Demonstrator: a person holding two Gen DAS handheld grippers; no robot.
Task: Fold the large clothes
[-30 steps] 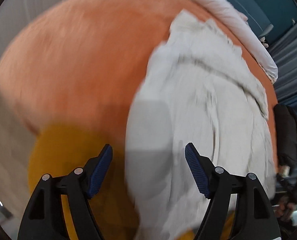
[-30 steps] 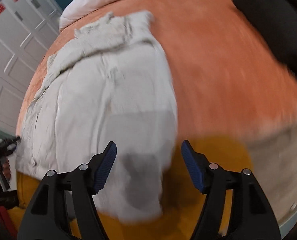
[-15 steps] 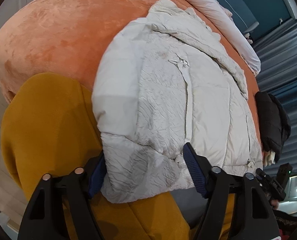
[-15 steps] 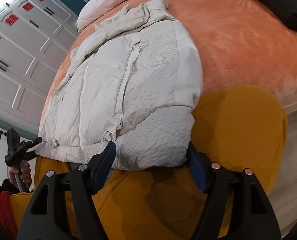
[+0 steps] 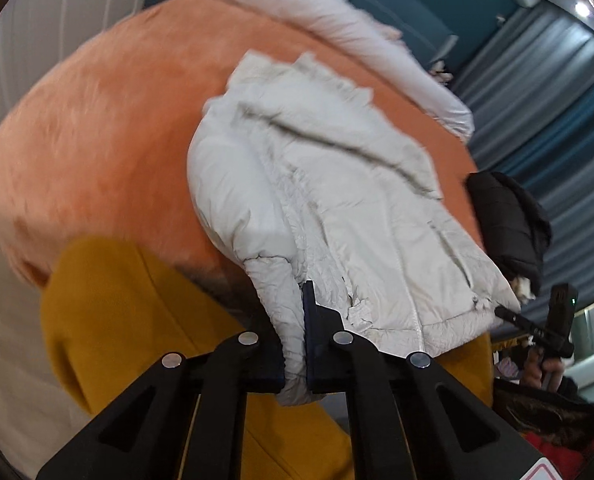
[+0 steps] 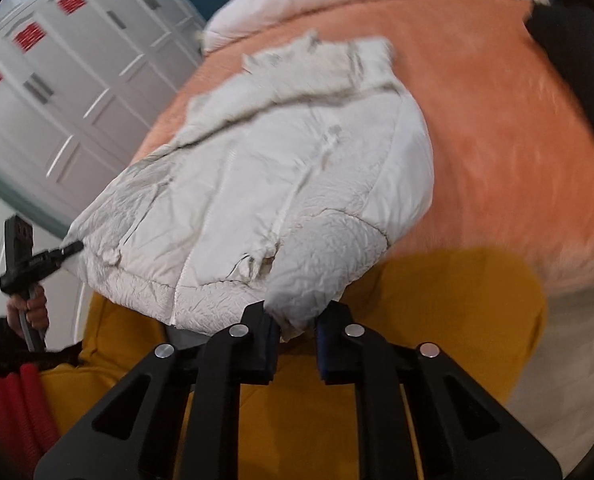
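At bed's near edge, both claws have just closed on the white puffer jacket (image 5: 337, 208): left claw (image 5: 295, 344) is clamped on one hem corner, right claw (image 6: 295, 342) on the other (fabric bunched btwn the pads). Half a sec ago they stood apart around it. Jacket lies spread on the orange bed (image 5: 97, 140), hem lifting, so prob. the bottom-up fold starts. No containers in view.
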